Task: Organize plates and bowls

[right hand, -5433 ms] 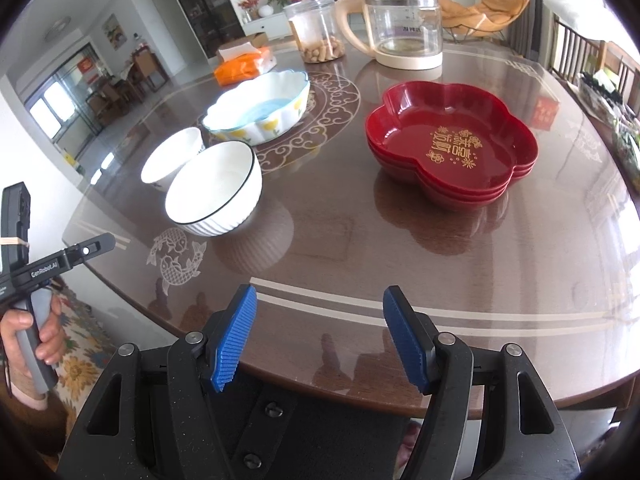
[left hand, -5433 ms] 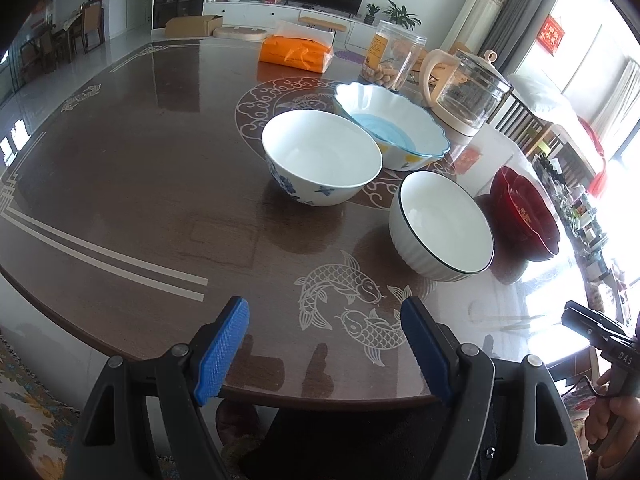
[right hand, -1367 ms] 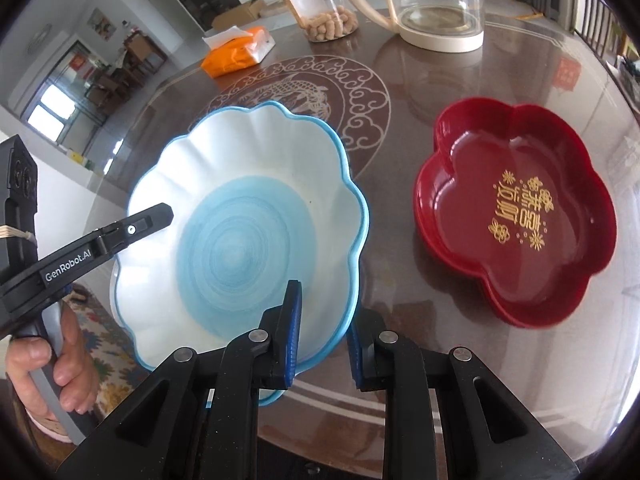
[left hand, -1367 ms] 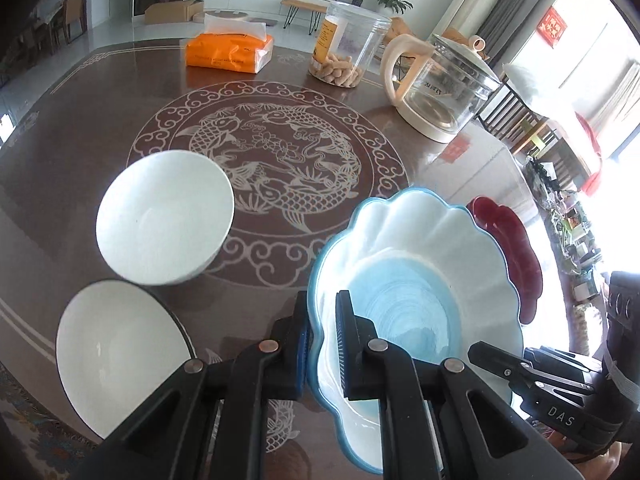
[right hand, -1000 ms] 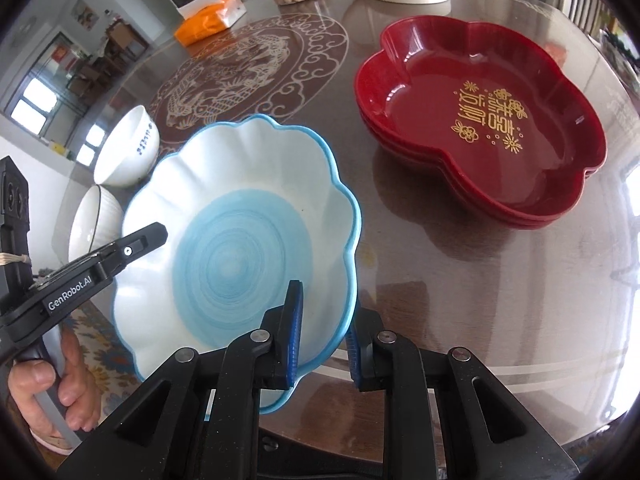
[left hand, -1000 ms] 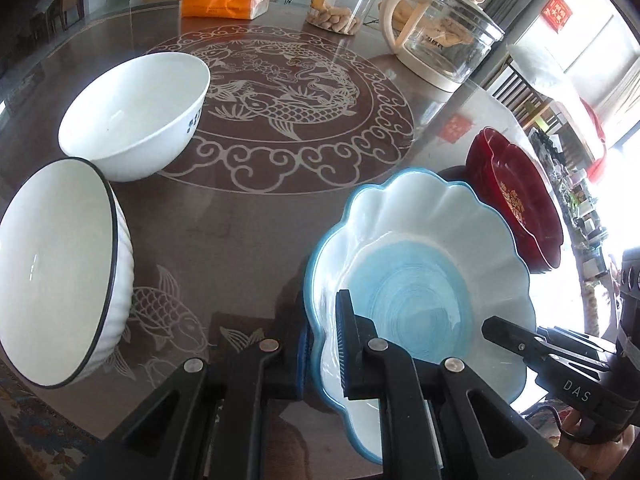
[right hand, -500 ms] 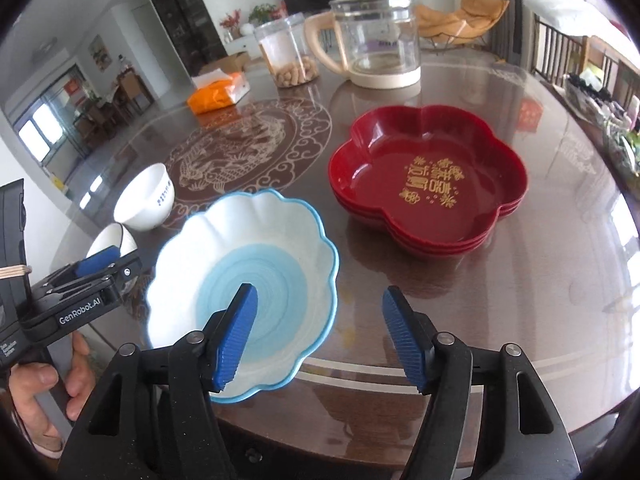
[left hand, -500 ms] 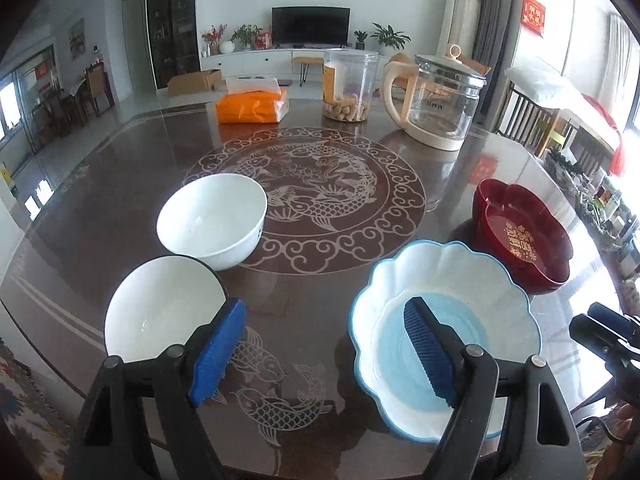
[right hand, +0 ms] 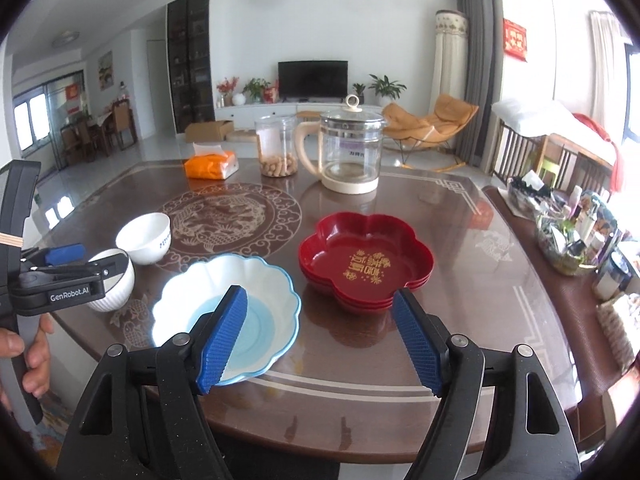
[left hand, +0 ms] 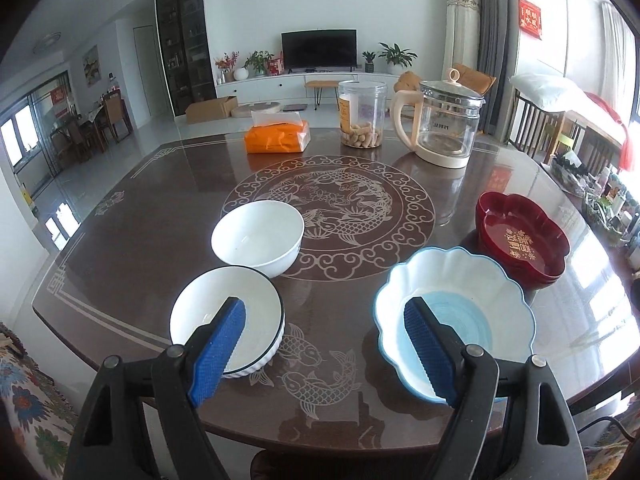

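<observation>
Left to right on the table [left hand: 160,208]: black-rimmed bowl [left hand: 256,304] at 9 o'clock, scalloped blue bowl [left hand: 480,280] at 6, red plates [right hand: 366,264] at 3. Left gripper [left hand: 324,354] stands apart and empty; right gripper [right hand: 318,342] is opening, nothing between its jaws.

1. Table [left hand: 168,200]: dark, glossy, mirror-like top with pale inlaid patterns.
2. Blue bowl [left hand: 460,280], behind the left gripper's right finger: smooth glazed ceramic, scalloped rim.
3. Rimmed bowl [left hand: 256,292], behind its left finger: glossy white ceramic, ribbed outside.
4. White bowl [left hand: 260,232], beyond it: smooth glazed ceramic.
5. Red plates [right hand: 360,256], beyond the right gripper's fingers: shiny, lacquer-like, gold print.
6. Pads [right hand: 222,340]: blue, matt, finely ridged; arms matt black plastic.
7. Kettle [left hand: 444,128]: clear glass.
</observation>
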{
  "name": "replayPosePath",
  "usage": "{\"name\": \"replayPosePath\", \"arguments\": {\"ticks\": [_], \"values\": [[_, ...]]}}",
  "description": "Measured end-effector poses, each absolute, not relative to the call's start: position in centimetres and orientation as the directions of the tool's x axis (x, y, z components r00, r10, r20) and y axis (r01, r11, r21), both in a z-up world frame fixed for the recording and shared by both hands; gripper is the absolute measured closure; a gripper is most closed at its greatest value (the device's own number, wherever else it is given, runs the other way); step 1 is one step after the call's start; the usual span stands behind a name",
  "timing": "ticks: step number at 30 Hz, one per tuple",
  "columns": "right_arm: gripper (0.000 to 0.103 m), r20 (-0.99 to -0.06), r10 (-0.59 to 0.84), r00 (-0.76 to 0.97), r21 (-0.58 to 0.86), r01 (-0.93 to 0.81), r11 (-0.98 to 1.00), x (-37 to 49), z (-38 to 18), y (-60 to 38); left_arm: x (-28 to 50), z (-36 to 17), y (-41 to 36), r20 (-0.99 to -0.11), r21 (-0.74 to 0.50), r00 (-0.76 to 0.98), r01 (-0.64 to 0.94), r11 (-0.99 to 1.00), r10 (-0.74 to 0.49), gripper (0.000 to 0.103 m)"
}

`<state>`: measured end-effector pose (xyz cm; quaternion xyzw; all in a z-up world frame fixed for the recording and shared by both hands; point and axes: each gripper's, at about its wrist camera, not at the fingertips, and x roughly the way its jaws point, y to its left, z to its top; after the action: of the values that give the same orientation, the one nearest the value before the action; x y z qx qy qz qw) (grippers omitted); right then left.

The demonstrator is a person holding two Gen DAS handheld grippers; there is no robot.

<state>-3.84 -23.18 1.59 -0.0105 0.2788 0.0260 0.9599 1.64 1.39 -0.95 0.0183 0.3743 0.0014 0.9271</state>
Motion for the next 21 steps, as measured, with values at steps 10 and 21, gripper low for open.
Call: {"name": "replayPosePath", "arguments": {"ticks": [10,21], "values": [[0.016,-0.323,-0.062,0.944,-0.073,0.041,0.996,-7.4,4.3,-21.3,-1.4,0.8,3.0,-0.645,0.056,0.762,-0.041,0.998,0.067,0.022],[0.016,-0.339,0.037,0.940,-0.009,-0.042,0.999,-9.6,1.9,-19.1,-4.8,2.1,3.9,-0.611,0.036,0.787,-0.082,0.996,0.087,0.021]]}}
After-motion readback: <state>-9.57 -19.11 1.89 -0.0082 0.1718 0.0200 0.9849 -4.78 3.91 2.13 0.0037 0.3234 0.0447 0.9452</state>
